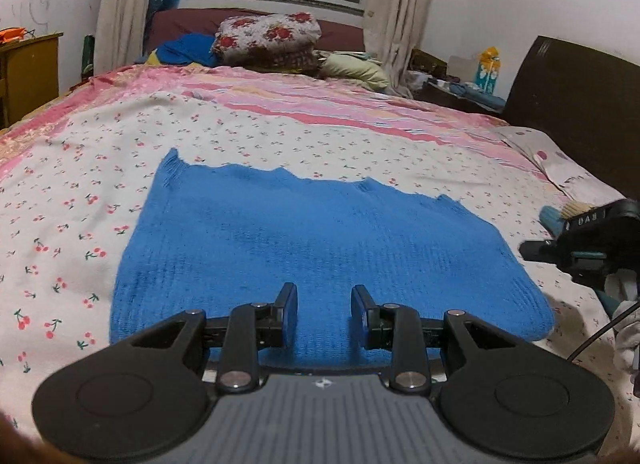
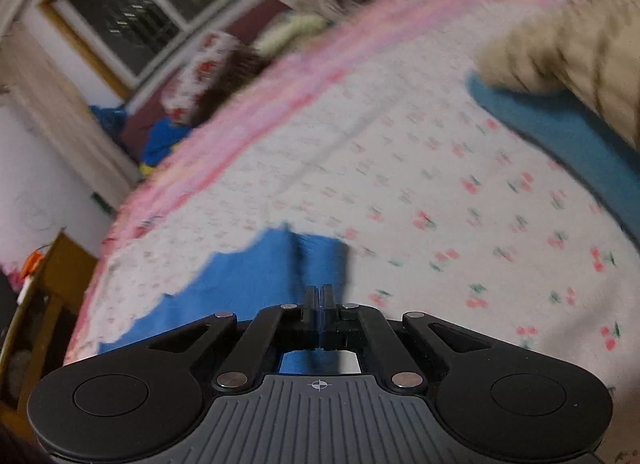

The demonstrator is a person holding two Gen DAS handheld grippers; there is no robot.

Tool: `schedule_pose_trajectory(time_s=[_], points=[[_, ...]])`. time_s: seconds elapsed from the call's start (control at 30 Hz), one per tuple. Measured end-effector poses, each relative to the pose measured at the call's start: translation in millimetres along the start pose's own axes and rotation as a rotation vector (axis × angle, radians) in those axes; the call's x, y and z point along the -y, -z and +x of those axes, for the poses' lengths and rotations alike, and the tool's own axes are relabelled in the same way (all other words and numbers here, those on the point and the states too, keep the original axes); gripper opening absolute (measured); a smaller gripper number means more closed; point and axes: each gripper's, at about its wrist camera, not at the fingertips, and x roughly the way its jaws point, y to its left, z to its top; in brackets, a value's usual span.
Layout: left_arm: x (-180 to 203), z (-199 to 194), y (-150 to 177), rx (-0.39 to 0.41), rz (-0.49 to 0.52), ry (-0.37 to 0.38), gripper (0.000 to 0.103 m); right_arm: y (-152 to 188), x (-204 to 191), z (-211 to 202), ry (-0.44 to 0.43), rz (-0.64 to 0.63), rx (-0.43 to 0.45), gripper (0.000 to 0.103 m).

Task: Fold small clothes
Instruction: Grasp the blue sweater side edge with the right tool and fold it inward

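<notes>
A blue knitted garment (image 1: 320,232) lies flat on the cherry-print sheet (image 1: 80,200) of a bed. My left gripper (image 1: 324,304) hovers over its near edge, open, with only the cloth below showing in the gap. My right gripper (image 1: 536,250) comes in from the right, just off the garment's right edge. In the blurred right wrist view the right gripper (image 2: 322,296) is shut, pads together, over a corner of the blue garment (image 2: 248,276). No cloth shows between those pads.
A beige knit (image 2: 568,56) lies on a teal garment (image 2: 560,124) further along the sheet. Flowered bedding (image 1: 268,36) is piled at the far end. A dark headboard (image 1: 580,112) rises at right, a wooden cabinet (image 1: 28,72) at left.
</notes>
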Motion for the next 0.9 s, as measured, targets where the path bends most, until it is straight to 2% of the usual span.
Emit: schedule_pose_trajectory(time_s=[0.07,0.1,0.13,0.2,0.27,0.43,0.57,0.67,0.77,0.8,0.9], points=[[1,-2,1,-0.001,0.0,0.007,0.037,2,-5,-3,-0.058,-0.011,-0.016,0.008],[1,-3,2,-0.003,-0.003,0.008,0.037,2,-9,-4,-0.076,-0.023,-0.013,0.009],[1,-4,2,-0.006,-0.005,0.009,0.037,1,-13,-2,-0.081,-0.037,-0.014,0.01],[0,-5,2,-0.008,-0.012,0.012,0.037,-1,-17,4,-0.078,-0.037,-0.029,0.022],[0,-7,2,-0.007,-0.012,0.018,0.037,-1,-17,11,-0.076,-0.02,-0.054,0.025],[3,-7,4,-0.016,-0.003,0.03,0.037,0,-16,23,-0.022,-0.027,-0.072,0.024],[7,-6,5,-0.016,-0.004,0.043,0.037,-1,-14,14,-0.042,-0.035,-0.058,0.026],[11,-4,5,-0.026,0.003,0.047,0.037,1,-15,26,-0.031,-0.053,-0.093,0.029],[14,-4,6,-0.032,0.013,0.05,0.037,0,-14,27,-0.047,-0.046,-0.09,0.029],[15,-3,6,-0.034,0.014,0.051,0.037,-2,-14,25,-0.062,-0.041,-0.088,0.02],[20,-2,5,-0.032,0.019,0.06,0.037,-5,-17,13,-0.095,-0.074,-0.069,0.009]])
